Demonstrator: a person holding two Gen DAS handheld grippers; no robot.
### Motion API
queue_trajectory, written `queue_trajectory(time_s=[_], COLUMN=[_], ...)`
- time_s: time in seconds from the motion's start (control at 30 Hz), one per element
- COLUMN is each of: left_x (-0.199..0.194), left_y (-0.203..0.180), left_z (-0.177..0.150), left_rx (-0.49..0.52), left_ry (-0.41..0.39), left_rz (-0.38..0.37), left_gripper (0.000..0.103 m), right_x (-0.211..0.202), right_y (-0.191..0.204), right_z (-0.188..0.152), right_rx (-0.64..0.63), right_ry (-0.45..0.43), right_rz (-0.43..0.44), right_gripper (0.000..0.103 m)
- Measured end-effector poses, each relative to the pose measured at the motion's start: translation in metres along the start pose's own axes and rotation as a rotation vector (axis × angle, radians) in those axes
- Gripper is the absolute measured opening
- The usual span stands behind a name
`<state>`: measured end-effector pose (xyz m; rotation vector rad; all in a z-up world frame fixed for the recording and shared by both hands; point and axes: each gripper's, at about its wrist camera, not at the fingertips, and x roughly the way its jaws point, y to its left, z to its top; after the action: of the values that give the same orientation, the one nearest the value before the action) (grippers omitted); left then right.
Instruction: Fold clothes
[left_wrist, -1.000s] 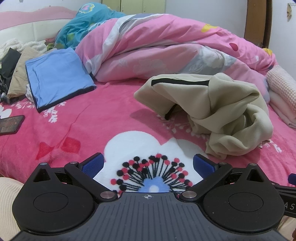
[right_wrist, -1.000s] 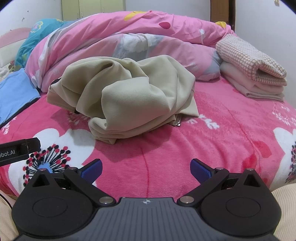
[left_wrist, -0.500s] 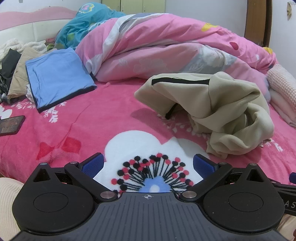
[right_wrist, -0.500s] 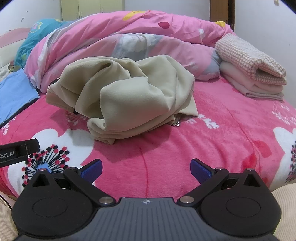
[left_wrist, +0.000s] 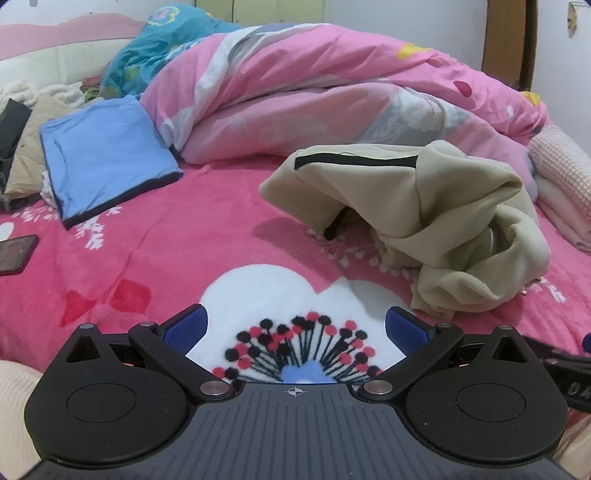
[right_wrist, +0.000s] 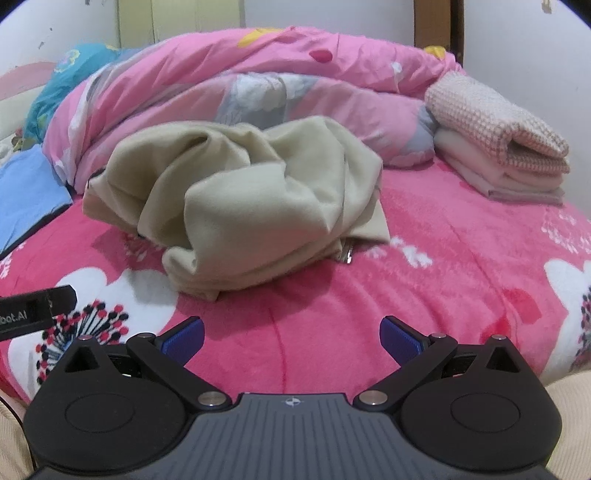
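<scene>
At the far left of the bed a phone (left_wrist: 16, 254) lies on the pink blanket (left_wrist: 155, 251), and beyond it a folded blue garment (left_wrist: 105, 158) rests flat beside a heap of other clothes. My left hand-held gripper (left_wrist: 295, 328) hangs over the near edge above the white flower print, its blue fingers (left_wrist: 184, 328) spread wide with nothing between them. Right of it, toward the middle, the crumpled beige garment (right_wrist: 243, 206) sits in a loose mound with a black-trimmed edge on its left side, apart from both grippers. Behind it lies the bunched pink quilt (right_wrist: 229, 85). My right hand-held gripper (right_wrist: 291, 338) is likewise wide open and empty, near the bed's edge. At the far right stands a stack of folded cloths (right_wrist: 498, 147).
</scene>
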<state>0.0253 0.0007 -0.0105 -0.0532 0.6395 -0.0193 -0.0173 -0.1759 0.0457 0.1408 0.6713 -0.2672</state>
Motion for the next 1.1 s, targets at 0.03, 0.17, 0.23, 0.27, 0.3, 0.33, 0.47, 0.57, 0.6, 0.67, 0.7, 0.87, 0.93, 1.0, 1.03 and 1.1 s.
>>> queue_trajectory(time_s=[0.03, 0.17, 0.23, 0.27, 0.3, 0.33, 0.47, 0.57, 0.6, 0.67, 0.7, 0.87, 0.93, 1.0, 1.03, 1.1], left_x=[0.003, 0.016, 0.022, 0.025, 0.028, 0.031, 0.042, 0.054, 0.058, 0.068, 0.073, 0.089, 0.091, 0.087, 0.084, 0.078], left_y=[0.000, 0.008, 0.014, 0.016, 0.018, 0.020, 0.030, 0.032, 0.033, 0.034, 0.033, 0.025, 0.020, 0.016, 0.014, 0.010], left_z=[0.001, 0.011, 0.017, 0.021, 0.025, 0.029, 0.049, 0.062, 0.066, 0.072, 0.074, 0.076, 0.077, 0.076, 0.076, 0.077], left_rx=[-0.002, -0.043, -0.075, -0.084, -0.092, -0.098, -0.131, -0.129, -0.127, -0.124, -0.121, -0.095, -0.082, -0.061, -0.055, -0.034], left_ry=[0.000, -0.004, -0.010, -0.019, -0.028, -0.040, -0.087, -0.115, -0.121, -0.124, -0.121, -0.097, -0.090, -0.104, -0.117, -0.139], left_rz=[-0.006, -0.053, -0.065, -0.065, -0.065, -0.064, -0.071, -0.065, -0.062, -0.062, -0.068, -0.111, -0.128, -0.145, -0.150, -0.164], left_gripper=[0.103, 0.103, 0.103, 0.103, 0.103, 0.103, 0.103, 0.103, 0.103, 0.101, 0.099, 0.073, 0.066, 0.063, 0.061, 0.059], right_x=[-0.002, -0.010, -0.014, -0.014, -0.014, -0.012, 0.006, 0.022, 0.028, 0.039, 0.045, 0.067, 0.072, 0.074, 0.073, 0.071], right_y=[-0.003, -0.009, -0.009, -0.006, -0.002, 0.003, 0.033, 0.056, 0.063, 0.075, 0.080, 0.085, 0.079, 0.068, 0.061, 0.047], right_z=[0.002, 0.012, 0.020, 0.025, 0.030, 0.035, 0.050, 0.053, 0.054, 0.056, 0.057, 0.061, 0.067, 0.076, 0.080, 0.088], right_rx=[-0.004, -0.043, -0.082, -0.105, -0.133, -0.169, -0.347, -0.470, -0.506, -0.571, -0.599, -0.653, -0.629, -0.565, -0.527, -0.457], right_ry=[-0.030, -0.164, -0.243, -0.274, -0.304, -0.329, -0.384, -0.435, -0.446, -0.444, -0.434, -0.385, -0.370, -0.352, -0.351, -0.364], right_rz=[0.008, 0.067, 0.099, 0.111, 0.124, 0.138, 0.181, 0.197, 0.206, 0.225, 0.236, 0.224, 0.224, 0.245, 0.254, 0.254], right_gripper=[0.103, 0.103, 0.103, 0.103, 0.103, 0.103, 0.103, 0.103, 0.102, 0.099, 0.096, 0.067, 0.048, 0.024, 0.021, 0.016])
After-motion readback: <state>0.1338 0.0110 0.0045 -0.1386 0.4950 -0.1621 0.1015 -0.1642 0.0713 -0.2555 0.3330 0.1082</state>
